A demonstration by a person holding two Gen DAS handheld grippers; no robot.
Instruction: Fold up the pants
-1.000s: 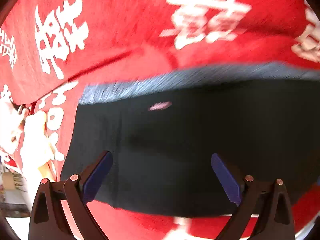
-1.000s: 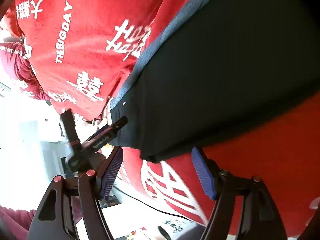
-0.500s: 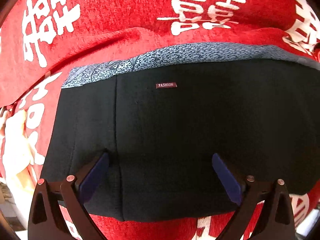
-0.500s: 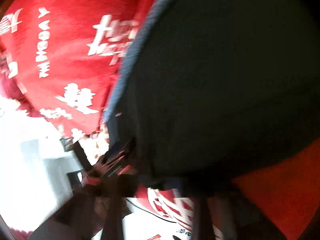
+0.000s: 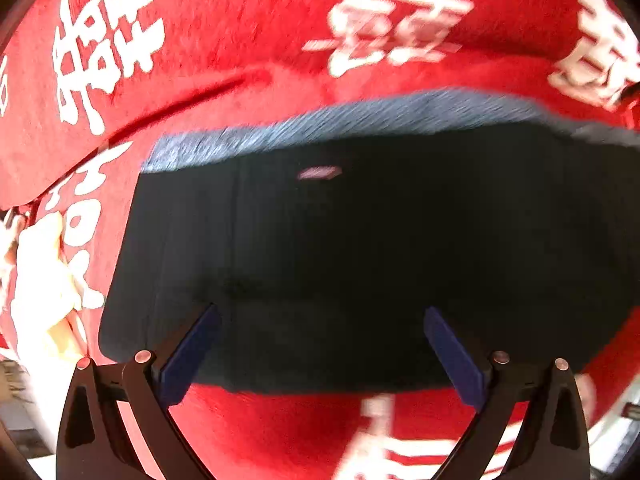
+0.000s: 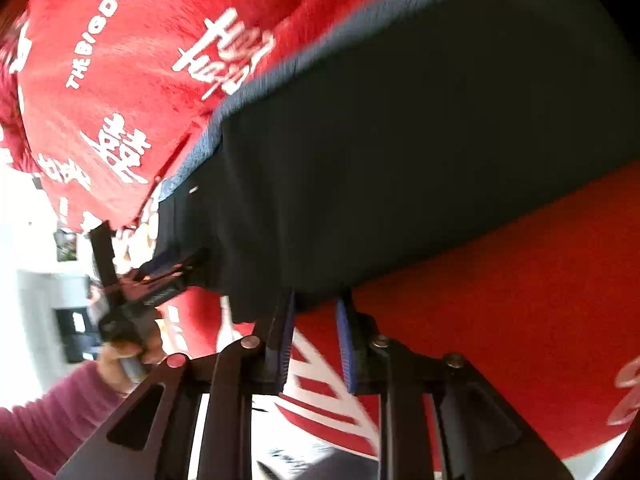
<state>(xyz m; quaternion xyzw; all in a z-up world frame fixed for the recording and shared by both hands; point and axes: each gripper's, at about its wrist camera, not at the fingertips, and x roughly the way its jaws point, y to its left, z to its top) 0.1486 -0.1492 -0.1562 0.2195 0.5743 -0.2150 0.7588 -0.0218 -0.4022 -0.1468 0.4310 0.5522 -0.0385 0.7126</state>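
Red cloth carries folded pants crosswise; left gripper wide, right gripper nearly closed on hem.

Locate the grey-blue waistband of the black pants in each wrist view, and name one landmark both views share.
Left wrist: the waistband runs as a curved strip across the upper middle, along the far edge of the pants.
Right wrist: the waistband runs diagonally from upper right to left of centre, along the pants' upper-left edge.
Shared landmark: the red cloth with white characters, under the pants.
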